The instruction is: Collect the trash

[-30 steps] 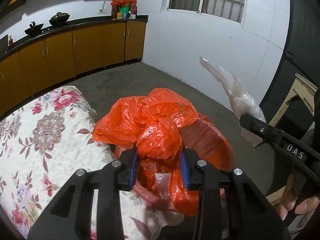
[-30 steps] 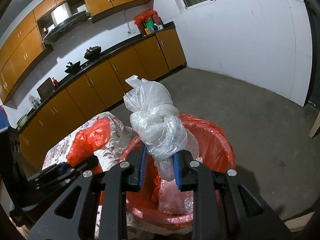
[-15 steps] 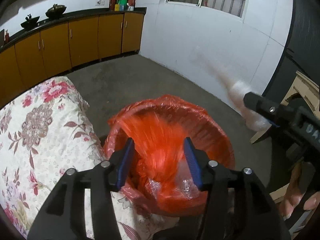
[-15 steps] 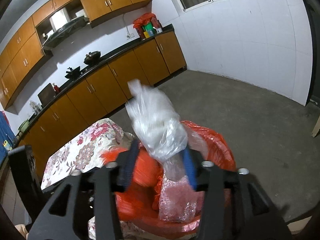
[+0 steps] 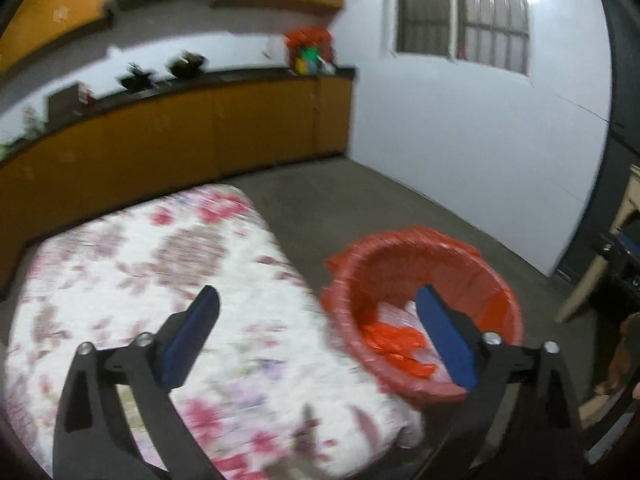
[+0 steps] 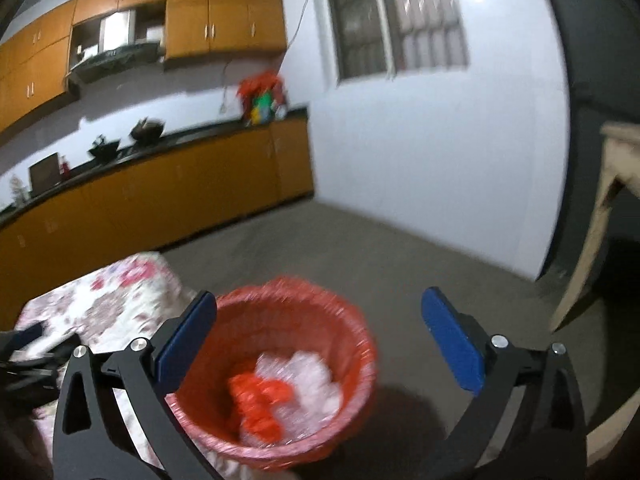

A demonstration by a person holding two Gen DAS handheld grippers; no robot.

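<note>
Both claws are spread wide and hold nothing — the left gripper [image 5: 316, 330] hangs over the edge of the flowered tablecloth [image 5: 140, 264], and the right gripper [image 6: 318, 334] hangs above the red bin [image 6: 280, 376]. The trash is in the bin: in the right wrist view a crumpled orange bag [image 6: 258, 404] lies low in it at about 7 o'clock from the bin's centre, touching a clear plastic bag [image 6: 308, 392] at about 3 o'clock from it. The left wrist view shows the same bin [image 5: 424, 264] at about 4 o'clock in the frame, just beside the table's corner, with the orange plastic [image 5: 396, 344] and some pale plastic [image 5: 396, 312] inside its red liner. Judging by this, the two bags are collected and the drop step looks finished. What remains is harder to say — both pictures are blurred by motion, and the part of the tablecloth that shows carries nothing I can pick out as litter, though its near edge is hidden behind the left gripper's frame. On the far counter [image 6: 168, 140] at about 11 o'clock sits a red bundle [image 6: 262, 88] with colourful items; whether that counts as trash cannot be told. If nothing more turns up, the task seems near its end.
</note>
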